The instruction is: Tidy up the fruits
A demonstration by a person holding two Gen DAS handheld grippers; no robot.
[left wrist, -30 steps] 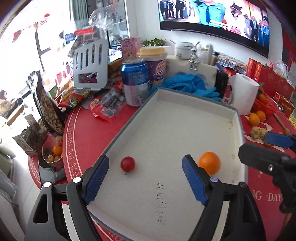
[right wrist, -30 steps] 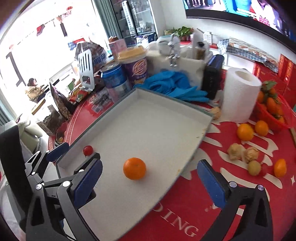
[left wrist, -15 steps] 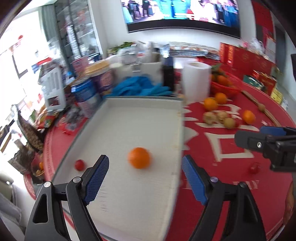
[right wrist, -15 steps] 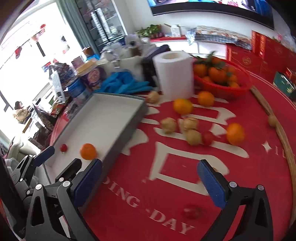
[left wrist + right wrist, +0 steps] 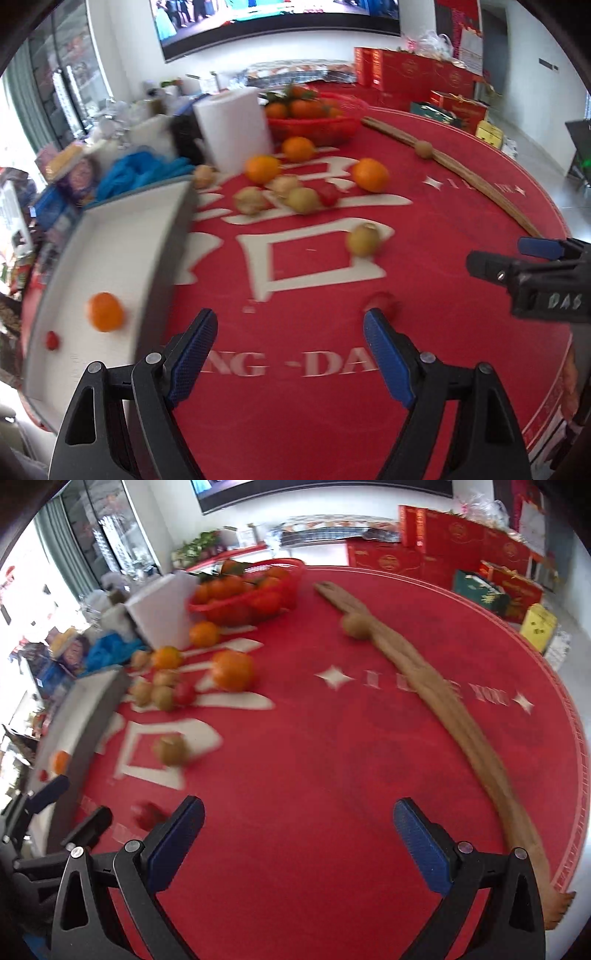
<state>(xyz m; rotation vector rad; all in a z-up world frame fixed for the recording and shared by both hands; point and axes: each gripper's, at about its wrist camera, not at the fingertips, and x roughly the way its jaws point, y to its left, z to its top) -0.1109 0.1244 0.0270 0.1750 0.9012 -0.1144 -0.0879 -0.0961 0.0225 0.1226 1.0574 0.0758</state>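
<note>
Red tablecloth [image 5: 461,221]; small red fruit [image 5: 380,301] just beyond left gripper [image 5: 290,349]; both jaws apart, empty.

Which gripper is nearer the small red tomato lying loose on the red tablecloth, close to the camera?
Left. The small red tomato sits just beyond the left gripper, by its right fingertip. The right gripper is off to the tomato's right, with the tomato outside its left finger.

Your left gripper [image 5: 290,354]: jaws wide, empty, over red tablecloth [image 5: 332,406] | small red fruit [image 5: 380,301] just beyond right pad | tray [image 5: 110,258] at left holds orange [image 5: 105,312]
</note>
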